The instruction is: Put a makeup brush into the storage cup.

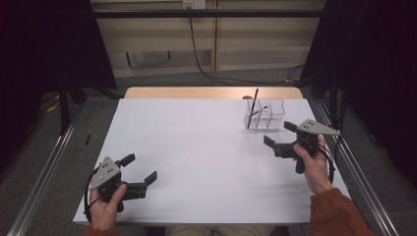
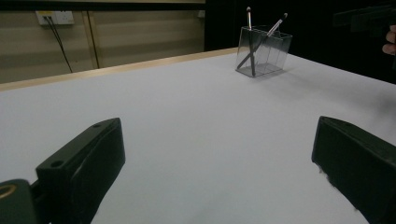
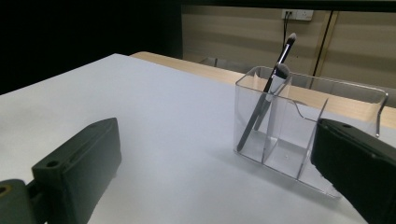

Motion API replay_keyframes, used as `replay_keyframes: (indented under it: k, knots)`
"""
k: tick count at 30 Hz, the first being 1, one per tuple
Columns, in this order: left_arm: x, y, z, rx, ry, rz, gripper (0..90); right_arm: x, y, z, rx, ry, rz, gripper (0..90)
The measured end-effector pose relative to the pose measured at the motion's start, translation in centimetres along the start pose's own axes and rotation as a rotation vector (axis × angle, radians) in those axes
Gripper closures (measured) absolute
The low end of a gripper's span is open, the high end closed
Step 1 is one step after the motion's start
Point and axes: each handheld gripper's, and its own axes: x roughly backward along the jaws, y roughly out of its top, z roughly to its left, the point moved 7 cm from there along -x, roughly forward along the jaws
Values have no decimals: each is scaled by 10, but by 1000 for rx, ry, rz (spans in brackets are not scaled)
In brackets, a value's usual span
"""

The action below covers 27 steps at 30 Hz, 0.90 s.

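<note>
Currently the right gripper [image 1: 280, 140] hovers over the right side of the white table [image 1: 196, 147], its jaws spread apart and holding nothing, aimed toward the far right corner. Just beyond it stands a clear plastic organiser [image 1: 264, 114], a small box split by thin walls into compartments. In the right gripper view the organiser [image 3: 299, 135] sits close ahead, slightly right of centre between the jaws. Two makeup brushes lean in its left-hand compartment: a longer dark-handled brush [image 3: 267, 91] whose pale tip rises well above the rim, and a shorter brush [image 3: 275, 81] resting beside it, tip near the rim. The other compartments look empty.

The left gripper [image 1: 137, 169] waits at the near left of the table, well apart from the organiser, jaws likewise wide and empty; its own view shows the organiser [image 2: 264, 51] far off to the right.

The brushes are judged light, thin and stiff in the handle, soft only at the bristles. Smooth handles may slip or pivot between flat jaws, so the best hold would be on the bare handle just above the rim, squarely across it, lifting along the lean. The organiser itself appears light and rigid with slick walls, likely to slide or tip if a brush drags against the divider.
</note>
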Motion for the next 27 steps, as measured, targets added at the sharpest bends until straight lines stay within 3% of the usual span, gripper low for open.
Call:
replay_keyframes:
  k: [11,27]
  knots:
    - [3,0,0,3,6,-2,27,19,-13,0,2,-20,8,19]
    - [5,-1,-1,2,14,-7,27,59,-36,-7,-34,-61,-7,19]
